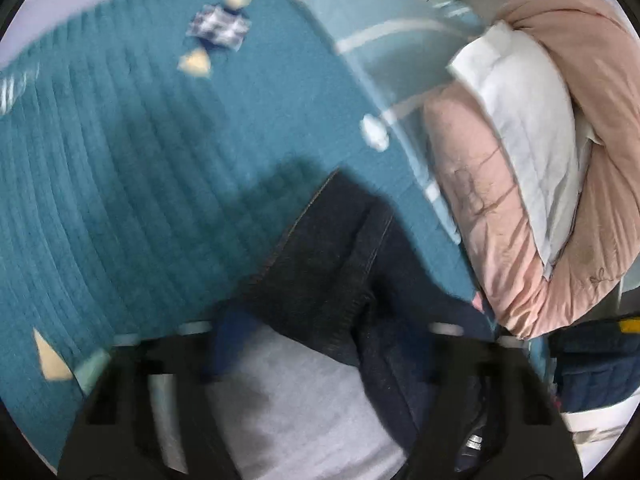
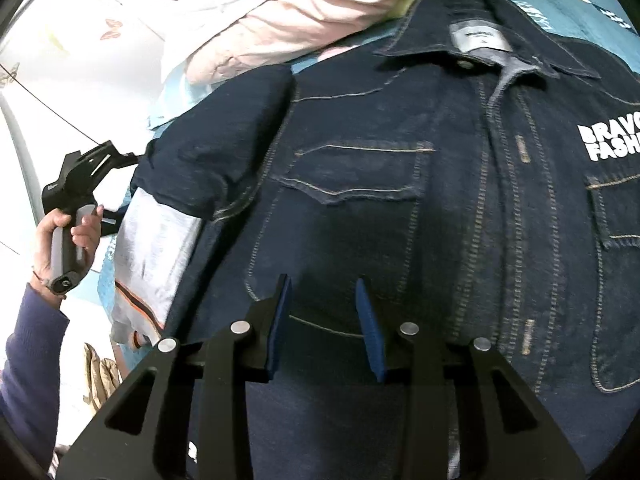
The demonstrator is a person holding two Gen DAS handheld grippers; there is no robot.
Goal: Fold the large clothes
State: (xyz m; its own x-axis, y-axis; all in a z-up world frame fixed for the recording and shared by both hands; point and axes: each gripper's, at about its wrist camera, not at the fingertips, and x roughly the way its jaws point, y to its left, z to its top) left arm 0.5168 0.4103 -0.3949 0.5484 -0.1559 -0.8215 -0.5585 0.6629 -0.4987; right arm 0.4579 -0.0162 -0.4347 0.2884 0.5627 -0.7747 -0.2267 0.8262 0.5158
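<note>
While both hand-held grippers stand over it, a dark denim jacket [image 2: 400,184] lies front-up on a teal bed cover [image 1: 120,184].

Jacket: collar away from the right wrist camera, woven neck label [image 2: 480,38] showing, placket closed, flap pocket [image 2: 352,172] on the chest, white lettering [image 2: 612,142] at the picture's right edge. Sleeve [image 2: 160,240] at the picture's left is doubled back, grey lining up. Right hand-held gripper [image 2: 326,324]: blue pads [image 2: 280,320] spread apart above the lower front, nothing between them. Left hand-held gripper [image 1: 320,360]: blurred, jaws apart over the grey lining [image 1: 288,400] and a denim fold; whether they touch cloth, cannot tell. A hand [image 2: 66,240] with a dark blue cuff holds its handle. Pink quilt [image 1: 540,208] and white pillow [image 1: 520,120] piled beside the jacket.
</note>
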